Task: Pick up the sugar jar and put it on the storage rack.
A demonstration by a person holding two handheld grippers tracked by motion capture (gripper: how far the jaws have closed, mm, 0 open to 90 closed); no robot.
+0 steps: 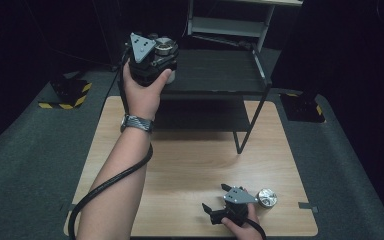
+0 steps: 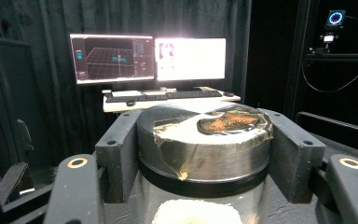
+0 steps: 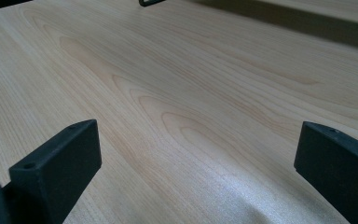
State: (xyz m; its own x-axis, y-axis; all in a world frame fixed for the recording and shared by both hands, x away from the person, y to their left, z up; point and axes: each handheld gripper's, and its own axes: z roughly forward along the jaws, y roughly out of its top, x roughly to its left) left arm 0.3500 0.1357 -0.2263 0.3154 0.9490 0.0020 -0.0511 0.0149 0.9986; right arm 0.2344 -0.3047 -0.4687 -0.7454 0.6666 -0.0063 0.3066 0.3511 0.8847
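Your left tongs (image 2: 200,154) are clamped on a clear jar with a metal lid (image 2: 204,140), one jaw pressed against each side of the lid, just above the glass. A torn strip of tape and a brownish patch sit on the lid's top, and something pale shows inside the jar. From the high view, your left hand (image 1: 142,92) holds these tongs raised at the left front edge of a black two-tier shelf rack (image 1: 215,75) standing at the far side of the wooden desk (image 1: 180,165). Beyond the jar, the left gripper view shows two lit monitors (image 2: 149,58) on a far table.

Your right tongs (image 1: 215,197) rest low over the near right part of the desk, jaws wide apart and holding nothing, with bare wood grain between them. A second jar with a shiny lid (image 1: 267,197) stands just beside them on the right.

It looks as if you are setting the held jar on the rack's upper shelf. To do it well, keep the jar upright, bring its base fully over the shelf before lowering, and release only once it stands flat.
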